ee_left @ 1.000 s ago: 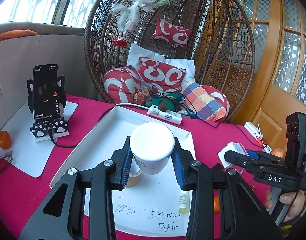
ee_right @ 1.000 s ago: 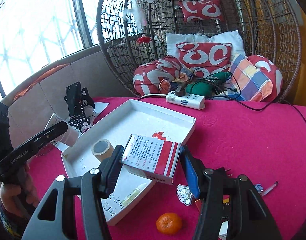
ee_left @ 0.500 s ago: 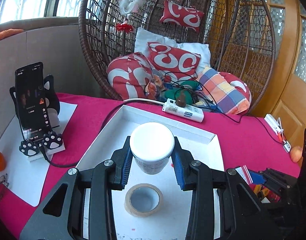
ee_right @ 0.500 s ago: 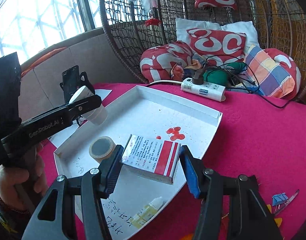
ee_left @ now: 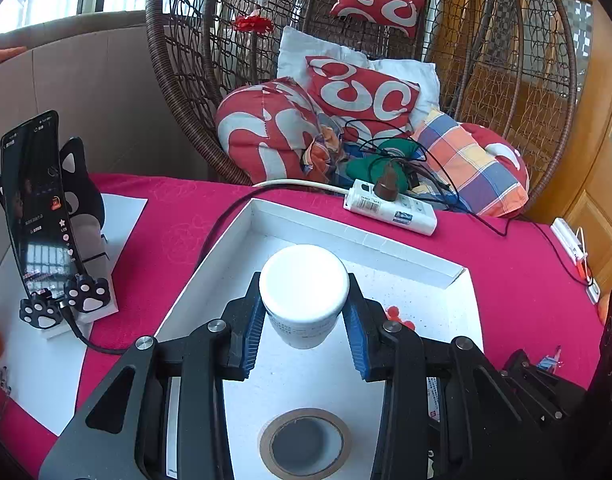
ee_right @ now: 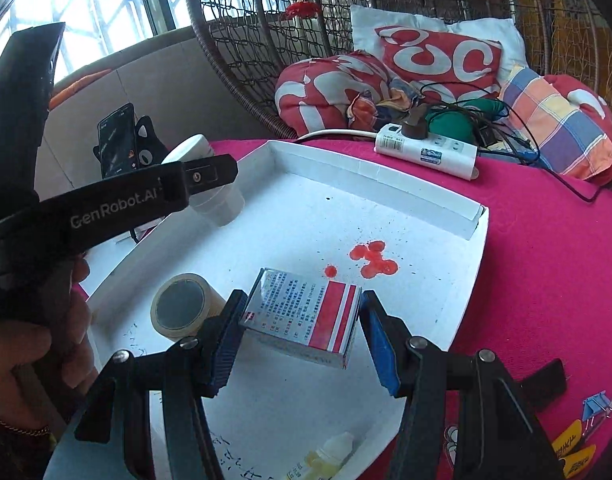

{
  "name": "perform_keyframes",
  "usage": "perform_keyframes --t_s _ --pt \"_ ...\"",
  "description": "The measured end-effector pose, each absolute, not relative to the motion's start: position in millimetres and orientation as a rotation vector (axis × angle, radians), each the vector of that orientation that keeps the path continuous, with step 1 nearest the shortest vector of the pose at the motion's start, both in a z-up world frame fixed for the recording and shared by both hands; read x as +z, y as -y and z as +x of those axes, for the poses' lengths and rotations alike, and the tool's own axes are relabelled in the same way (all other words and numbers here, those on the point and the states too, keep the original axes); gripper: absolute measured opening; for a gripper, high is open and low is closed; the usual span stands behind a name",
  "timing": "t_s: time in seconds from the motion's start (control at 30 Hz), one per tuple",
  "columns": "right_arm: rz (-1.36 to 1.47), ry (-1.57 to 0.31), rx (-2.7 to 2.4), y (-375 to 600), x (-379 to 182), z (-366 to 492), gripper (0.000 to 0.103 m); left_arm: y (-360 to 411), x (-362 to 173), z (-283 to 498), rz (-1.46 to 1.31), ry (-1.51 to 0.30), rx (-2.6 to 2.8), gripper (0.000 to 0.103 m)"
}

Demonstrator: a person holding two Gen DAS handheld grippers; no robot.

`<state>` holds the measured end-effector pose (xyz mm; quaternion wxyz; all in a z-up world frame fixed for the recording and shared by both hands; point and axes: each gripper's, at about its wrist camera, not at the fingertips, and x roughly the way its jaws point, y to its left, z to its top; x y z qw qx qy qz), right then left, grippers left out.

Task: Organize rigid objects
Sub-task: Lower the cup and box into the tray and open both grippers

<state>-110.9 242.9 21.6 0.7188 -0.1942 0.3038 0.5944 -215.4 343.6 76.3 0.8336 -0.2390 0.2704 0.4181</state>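
pink cloth covers the table (ee_left: 505, 264), and behind it hangs a wicker egg chair (ee_left: 194, 80) full of red and white cushions (ee_left: 266, 136). at the far left of the left wrist view a phone (ee_left: 34, 200) leans in a black cat-shaped stand (ee_left: 82, 200) that sits on a white sheet (ee_left: 122, 216). to the right of it lies a shallow white tray (ee_left: 357, 236) on the cloth, and a white power strip (ee_left: 389, 208) with a brown plug lies just behind the tray's far wall. the left gripper (ee_left: 304, 332) is clamped on a white jar (ee_left: 304, 296), its blue pads pressing both sides, and the jar hangs above the tray floor near the far left part of the tray. below it, a roll of tape (ee_left: 304, 444) lies flat on the tray floor. in the right wrist view the tape roll (ee_right: 182, 306) is left of the right gripper (ee_right: 300, 344), which is closed on a red and white box (ee_right: 302, 316); the box is tilted and held over the middle of the tray (ee_right: 425, 208), but i cannot tell if it touches the floor. red stains (ee_right: 371, 260) mark the tray just behind the box. a small dropper bottle (ee_right: 329, 452) lies at the near edge of the tray. at the far right, a blue binder clip (ee_right: 595, 408) lies on the cloth.
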Motion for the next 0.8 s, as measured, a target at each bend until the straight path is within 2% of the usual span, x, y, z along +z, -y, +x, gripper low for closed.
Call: perform_keyframes --t_s 0.07,0.13,0.17,0.2,0.27,0.57,0.8 --pt "-0.432 -0.665 1.309 -243 20 -112 0.059 -344 77 -215 -0.501 -0.57 0.903 0.036" --pt "-0.427 -0.653 1.314 -242 21 -115 0.059 -345 78 -218 -0.508 -0.558 0.917 0.045" --pt "-0.42 -0.643 1.316 -240 22 -116 0.063 -345 79 -220 -0.515 -0.547 0.925 0.066" --pt "-0.416 -0.631 1.318 -239 24 -117 0.082 -345 80 -223 -0.522 -0.533 0.932 0.09" --pt "-0.401 -0.588 1.321 -233 29 -120 0.103 -342 85 -231 -0.522 -0.502 0.966 0.103" --pt "-0.224 -0.421 1.271 -157 76 -99 0.103 -281 119 -255 -0.446 -0.355 0.902 0.103" --pt "-0.048 -0.366 1.151 -85 105 -53 0.103 -220 123 -230 -0.406 -0.375 0.705 0.103"
